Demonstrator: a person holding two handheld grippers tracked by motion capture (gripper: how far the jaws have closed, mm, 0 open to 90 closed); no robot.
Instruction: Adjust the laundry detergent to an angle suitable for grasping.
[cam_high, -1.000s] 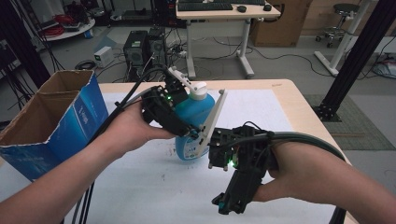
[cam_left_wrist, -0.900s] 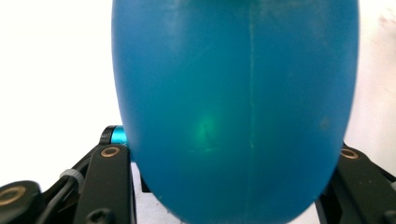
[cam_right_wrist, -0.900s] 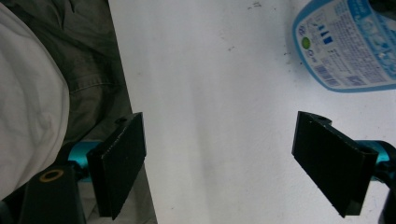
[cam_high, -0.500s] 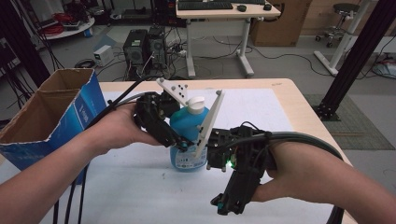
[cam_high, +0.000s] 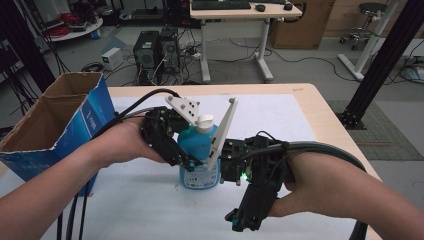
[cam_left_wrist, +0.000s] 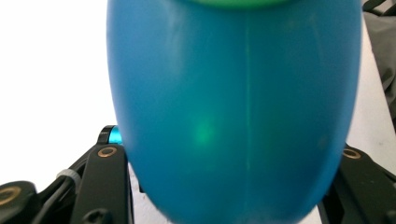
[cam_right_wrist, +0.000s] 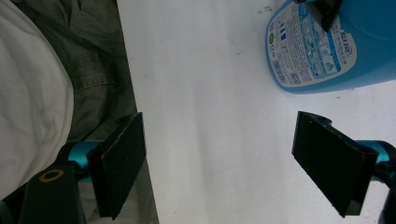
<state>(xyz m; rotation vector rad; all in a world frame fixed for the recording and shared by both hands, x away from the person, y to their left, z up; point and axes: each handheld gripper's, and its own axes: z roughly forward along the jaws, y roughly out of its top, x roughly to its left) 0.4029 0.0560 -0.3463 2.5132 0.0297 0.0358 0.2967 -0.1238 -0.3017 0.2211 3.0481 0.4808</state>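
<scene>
White sheet (cam_high: 280, 115) covered the wooden table (cam_high: 327, 125); left gripper (cam_high: 187, 162) clasped a blue bottle (cam_high: 199, 150), right gripper (cam_right_wrist: 233, 163) gaped wide; cardboard box (cam_high: 55, 120) at nine o'clock.

The blue bottle (cam_high: 199, 160) stands mid-table, hemmed in by the left gripper (cam_high: 192, 162) on its left and the right gripper (cam_high: 235, 220) near right. A cardboard box (cam_high: 55, 125) blocks the left edge. The white mat (cam_high: 270, 115) beyond and far right lies open.
</scene>
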